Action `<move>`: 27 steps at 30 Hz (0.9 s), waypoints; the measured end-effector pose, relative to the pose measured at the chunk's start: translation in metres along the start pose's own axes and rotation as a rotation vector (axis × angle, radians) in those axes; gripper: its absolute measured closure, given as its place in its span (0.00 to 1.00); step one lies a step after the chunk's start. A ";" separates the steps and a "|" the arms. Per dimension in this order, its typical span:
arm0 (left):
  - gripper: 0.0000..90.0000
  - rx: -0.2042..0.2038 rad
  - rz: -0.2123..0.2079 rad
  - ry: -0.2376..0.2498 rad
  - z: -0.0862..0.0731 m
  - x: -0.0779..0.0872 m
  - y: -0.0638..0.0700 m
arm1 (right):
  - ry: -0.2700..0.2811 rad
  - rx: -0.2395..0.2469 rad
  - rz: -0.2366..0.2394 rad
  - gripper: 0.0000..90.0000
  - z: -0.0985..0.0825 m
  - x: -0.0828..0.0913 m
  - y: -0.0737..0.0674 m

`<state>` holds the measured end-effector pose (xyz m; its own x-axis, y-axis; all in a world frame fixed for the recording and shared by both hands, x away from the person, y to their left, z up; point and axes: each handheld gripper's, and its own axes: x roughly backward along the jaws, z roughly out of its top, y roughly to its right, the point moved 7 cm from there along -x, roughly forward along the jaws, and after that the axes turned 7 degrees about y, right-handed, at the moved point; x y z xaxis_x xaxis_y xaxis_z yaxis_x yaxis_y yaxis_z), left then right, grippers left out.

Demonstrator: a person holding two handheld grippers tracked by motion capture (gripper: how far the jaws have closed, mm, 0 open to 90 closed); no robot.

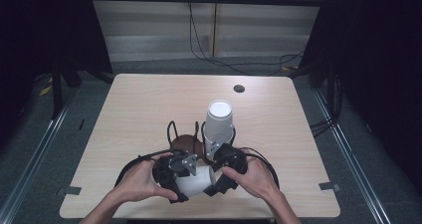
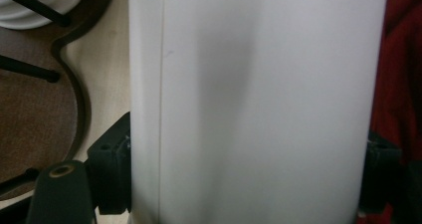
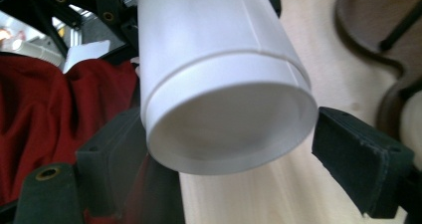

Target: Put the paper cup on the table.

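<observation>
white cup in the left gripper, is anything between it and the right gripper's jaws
Nothing visible. The left gripper is shut on the white cup, held on its side. Its closed bottom end sits in the gap of the open right gripper, with one pad apart from it and bare table behind.

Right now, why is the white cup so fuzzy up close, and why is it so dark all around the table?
In the left gripper view the cup sits too near the lens, so it is soft, with a grey shadow band. In the right gripper view its base is fairly sharp while the table behind blurs. In the high view light falls on the table; the surroundings stay dark.
</observation>
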<state>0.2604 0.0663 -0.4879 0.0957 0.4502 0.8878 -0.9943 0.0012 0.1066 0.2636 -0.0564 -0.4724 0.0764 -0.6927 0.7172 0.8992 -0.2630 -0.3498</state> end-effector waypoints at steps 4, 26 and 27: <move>0.22 -0.008 -0.008 0.004 0.001 0.000 0.003 | 0.005 -0.004 0.023 0.16 0.001 -0.004 -0.003; 0.21 -0.029 -0.026 0.006 0.000 -0.005 0.010 | -0.003 -0.001 0.088 0.27 0.001 -0.018 -0.011; 0.20 -0.034 -0.027 0.008 0.000 -0.005 0.010 | -0.002 0.001 0.085 0.27 0.001 -0.018 -0.010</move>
<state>0.2504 0.0639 -0.4913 0.1219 0.4566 0.8813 -0.9924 0.0439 0.1146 0.2533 -0.0404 -0.4812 0.1536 -0.7113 0.6859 0.8897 -0.2024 -0.4091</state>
